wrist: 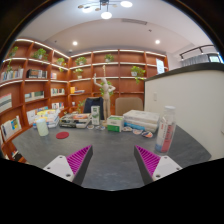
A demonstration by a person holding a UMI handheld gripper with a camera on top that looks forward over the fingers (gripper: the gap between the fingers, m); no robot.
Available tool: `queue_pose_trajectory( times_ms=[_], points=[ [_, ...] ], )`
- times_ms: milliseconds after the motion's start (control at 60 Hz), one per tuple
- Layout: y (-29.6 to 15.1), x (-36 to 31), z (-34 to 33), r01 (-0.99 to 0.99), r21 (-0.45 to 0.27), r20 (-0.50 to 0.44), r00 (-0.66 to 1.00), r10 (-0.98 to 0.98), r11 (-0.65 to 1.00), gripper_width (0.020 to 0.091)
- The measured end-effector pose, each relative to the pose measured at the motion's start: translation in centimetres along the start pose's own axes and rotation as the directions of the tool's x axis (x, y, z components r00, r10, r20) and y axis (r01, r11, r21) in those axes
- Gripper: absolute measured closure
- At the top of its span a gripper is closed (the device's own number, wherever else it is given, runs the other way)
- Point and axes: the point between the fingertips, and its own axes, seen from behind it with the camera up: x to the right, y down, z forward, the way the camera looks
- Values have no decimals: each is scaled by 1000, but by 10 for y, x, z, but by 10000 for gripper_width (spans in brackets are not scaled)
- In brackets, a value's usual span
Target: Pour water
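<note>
No readable text anywhere, folks.
Bottle [166, 131] just ahead of the right finger has a label w/ reddish print, too small to make out. Boxes and packets on the table [110, 160] show colour only, and book spines on the shelves [28, 85] give no legible letters or nos.

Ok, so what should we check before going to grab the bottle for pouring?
1. gripper open: ok, the pink pads stand wide apart with nothing between them.
2. bottle found: ok, it stands upright on the grey table, beyond the right finger.
3. Way to the bottle: ok, bare table lies ahead of the fingers.
4. Cup to pour into: ok, a white cup stands far across the table from the bottle.
5. Bottle cap off: cannot tell.
6. Water inside the bottle: cannot tell.
</note>
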Motion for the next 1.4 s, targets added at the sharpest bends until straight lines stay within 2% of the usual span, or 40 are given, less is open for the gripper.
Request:
queue_pose_trajectory(
  times_ms=[33,133,250,417,567,650,717,800,883,967,1017,1250,1400],
  points=[
    [19,45,-4,3,-6,-17,1000,-3,1000,225],
    [34,116,-8,0,-16,-113,994,-2,1000,216],
    [23,173,4,4,42,-201,980,5,999,220],
    [-1,199,40,63,103,-186,982,-43,993,225],
    [-10,213,75,68,109,-186,981,-46,992,258],
    [-13,214,88,67,122,-179,983,-45,990,320],
    [-12,213,96,65,122,-176,984,-43,990,413],
    [-12,215,101,45,134,-182,983,-20,990,596],
    [-12,217,100,13,149,-182,983,14,989,642],
    [-13,217,102,0,163,-199,979,33,987,755],
    [-12,220,102,8,162,-218,976,28,987,790],
    [-12,221,99,12,124,-257,966,20,992,790],
    [-32,174,99,123,102,-262,961,-93,987,790]
  ],
)
